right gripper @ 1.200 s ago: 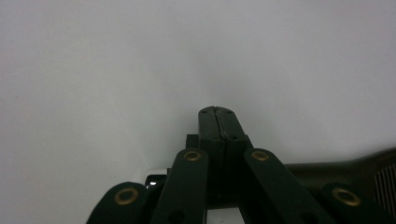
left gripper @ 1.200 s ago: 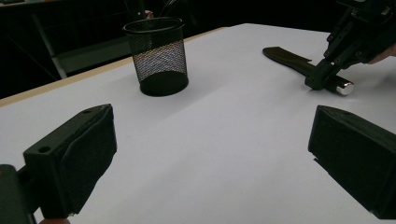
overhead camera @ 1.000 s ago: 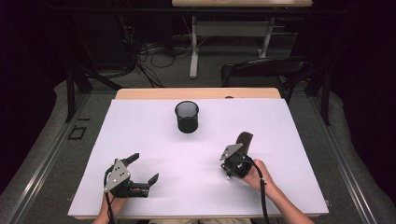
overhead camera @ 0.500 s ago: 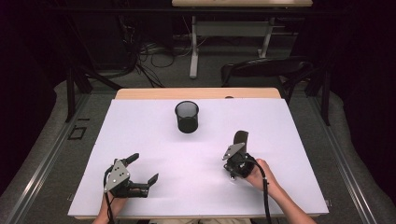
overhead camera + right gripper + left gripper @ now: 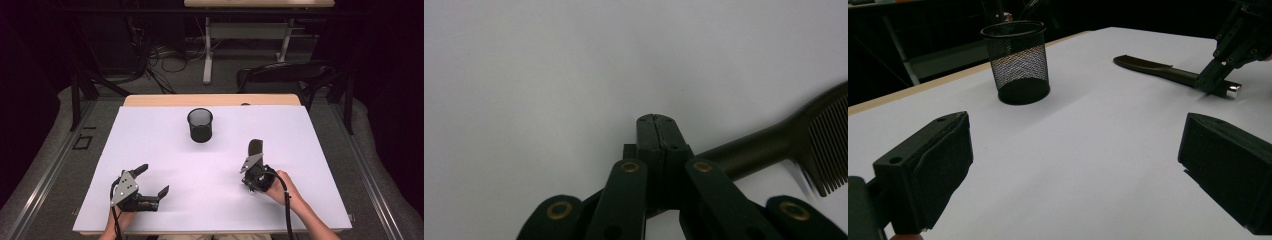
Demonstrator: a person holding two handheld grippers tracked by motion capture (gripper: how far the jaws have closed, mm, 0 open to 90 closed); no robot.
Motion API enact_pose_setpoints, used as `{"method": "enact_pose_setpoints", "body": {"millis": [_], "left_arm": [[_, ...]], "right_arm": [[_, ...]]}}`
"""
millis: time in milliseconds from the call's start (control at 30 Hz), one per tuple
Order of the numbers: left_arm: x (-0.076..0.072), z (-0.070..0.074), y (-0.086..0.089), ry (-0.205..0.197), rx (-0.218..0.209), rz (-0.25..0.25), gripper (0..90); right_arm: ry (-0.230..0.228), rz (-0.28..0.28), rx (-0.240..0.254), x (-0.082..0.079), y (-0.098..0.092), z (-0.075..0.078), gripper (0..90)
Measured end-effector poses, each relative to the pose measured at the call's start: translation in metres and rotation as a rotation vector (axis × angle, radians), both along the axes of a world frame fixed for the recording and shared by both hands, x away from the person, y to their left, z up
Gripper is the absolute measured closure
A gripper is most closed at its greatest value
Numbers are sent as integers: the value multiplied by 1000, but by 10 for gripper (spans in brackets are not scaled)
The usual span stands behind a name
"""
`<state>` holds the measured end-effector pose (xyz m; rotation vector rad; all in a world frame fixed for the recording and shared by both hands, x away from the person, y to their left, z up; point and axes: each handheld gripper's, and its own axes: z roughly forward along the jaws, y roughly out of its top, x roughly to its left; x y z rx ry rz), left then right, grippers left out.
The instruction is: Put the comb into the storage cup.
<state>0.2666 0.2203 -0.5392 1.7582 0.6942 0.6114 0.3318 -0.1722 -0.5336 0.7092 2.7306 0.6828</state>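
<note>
The comb (image 5: 255,148) is found right of centre in the high view, lying on the white surface (image 5: 165,150), its long axis running up the frame toward the mesh cup (image 5: 200,125) at upper centre. The right gripper (image 5: 251,165) is clenched over the handle end nearest the person; whether the handle is actually pinched cannot be told. The left gripper (image 5: 152,181), at lower left, is held released, well apart from the comb.

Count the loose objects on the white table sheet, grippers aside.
2: a black mesh cup standing toward the far middle, and a dark comb lying on the right, its handle at the shut right gripper.
</note>
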Motion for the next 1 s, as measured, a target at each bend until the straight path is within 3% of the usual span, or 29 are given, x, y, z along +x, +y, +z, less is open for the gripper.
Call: {"method": "enact_pose_setpoints", "body": {"millis": [133, 567, 1000], "left_arm": [[2, -2, -2, 16, 6, -16, 11], [2, -1, -1, 10, -1, -18, 11], [2, -1, -1, 9, 6, -21, 11]], "right_arm": [[10, -8, -8, 1, -3, 1, 900], [30, -9, -27, 1, -8, 1, 900], [48, -51, -34, 6, -22, 2, 900]]}}
